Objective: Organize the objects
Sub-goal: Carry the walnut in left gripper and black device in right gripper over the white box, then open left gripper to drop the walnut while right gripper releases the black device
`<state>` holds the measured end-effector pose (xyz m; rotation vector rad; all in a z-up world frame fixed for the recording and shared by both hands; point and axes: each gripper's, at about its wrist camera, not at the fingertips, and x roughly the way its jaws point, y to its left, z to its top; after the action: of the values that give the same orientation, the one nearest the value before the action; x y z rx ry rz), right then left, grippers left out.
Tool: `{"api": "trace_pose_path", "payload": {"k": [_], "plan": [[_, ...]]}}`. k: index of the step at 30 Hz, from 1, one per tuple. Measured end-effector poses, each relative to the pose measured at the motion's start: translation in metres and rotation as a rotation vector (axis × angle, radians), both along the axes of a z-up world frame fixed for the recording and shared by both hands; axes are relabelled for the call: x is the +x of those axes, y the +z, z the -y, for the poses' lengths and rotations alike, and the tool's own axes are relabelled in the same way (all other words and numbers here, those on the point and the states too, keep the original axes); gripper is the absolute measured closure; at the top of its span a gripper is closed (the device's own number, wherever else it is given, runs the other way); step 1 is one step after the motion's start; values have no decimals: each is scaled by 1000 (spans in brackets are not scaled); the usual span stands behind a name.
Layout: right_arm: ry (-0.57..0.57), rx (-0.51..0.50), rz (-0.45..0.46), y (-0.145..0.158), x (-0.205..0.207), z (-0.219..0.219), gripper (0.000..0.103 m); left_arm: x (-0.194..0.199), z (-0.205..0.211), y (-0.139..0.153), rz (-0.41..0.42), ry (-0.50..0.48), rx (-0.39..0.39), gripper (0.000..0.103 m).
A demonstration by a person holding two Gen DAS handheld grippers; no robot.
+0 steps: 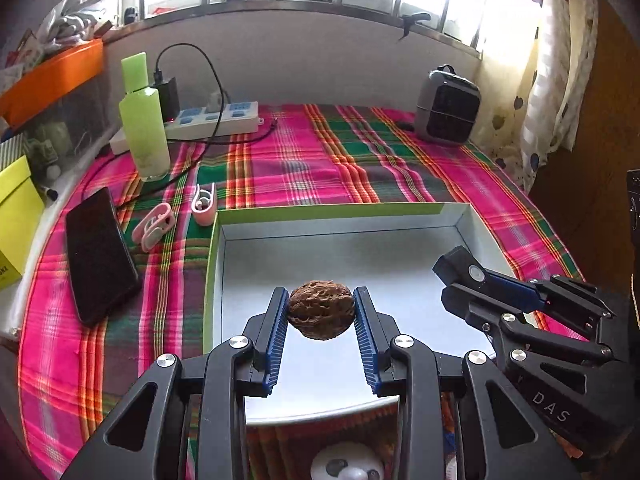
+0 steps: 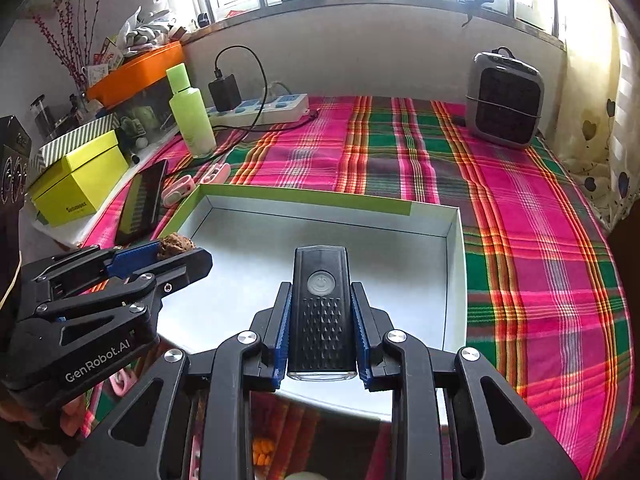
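From my left claw's camera, my left claw (image 1: pixel 321 312) is clamped on a brown walnut (image 1: pixel 321 309). The blue pads (image 1: pixel 280 336) press on both sides of it. I hold the nut up over the white box (image 1: pixel 340 240), which has a green rim and sits on the pink and green checked cloth (image 1: pixel 304 160). On the right, my right claw (image 1: pixel 460 276) comes in over the box too, clamped on a black gadget (image 1: pixel 466 266). A black phone (image 1: pixel 100 256) lies flat on the cloth left of the box. A green bottle (image 1: pixel 143 120) stands farther back.

From my right claw's camera, my right claw (image 2: pixel 321 320) is clamped on the black gadget (image 2: pixel 320 304). It has a round button on top. It is above the white box (image 2: pixel 454 256). On the left, my left claw (image 2: pixel 180 254) holds the walnut (image 2: pixel 176 245) over the box's left side. A small grey heater (image 2: pixel 506 100) stands far back on the right.
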<state>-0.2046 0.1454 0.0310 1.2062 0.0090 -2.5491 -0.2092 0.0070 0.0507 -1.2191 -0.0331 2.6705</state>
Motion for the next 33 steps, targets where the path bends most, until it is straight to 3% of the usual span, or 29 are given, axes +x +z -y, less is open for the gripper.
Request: {"api": "trace_pose_path", "payload": {"k": [18, 33], "plan": [[-3, 52, 81, -23, -56, 10, 75, -56, -2, -25, 89, 12, -4, 72], [-7, 64, 98, -29, -63, 10, 75, -62, -5, -30, 94, 14, -32, 72]]}}
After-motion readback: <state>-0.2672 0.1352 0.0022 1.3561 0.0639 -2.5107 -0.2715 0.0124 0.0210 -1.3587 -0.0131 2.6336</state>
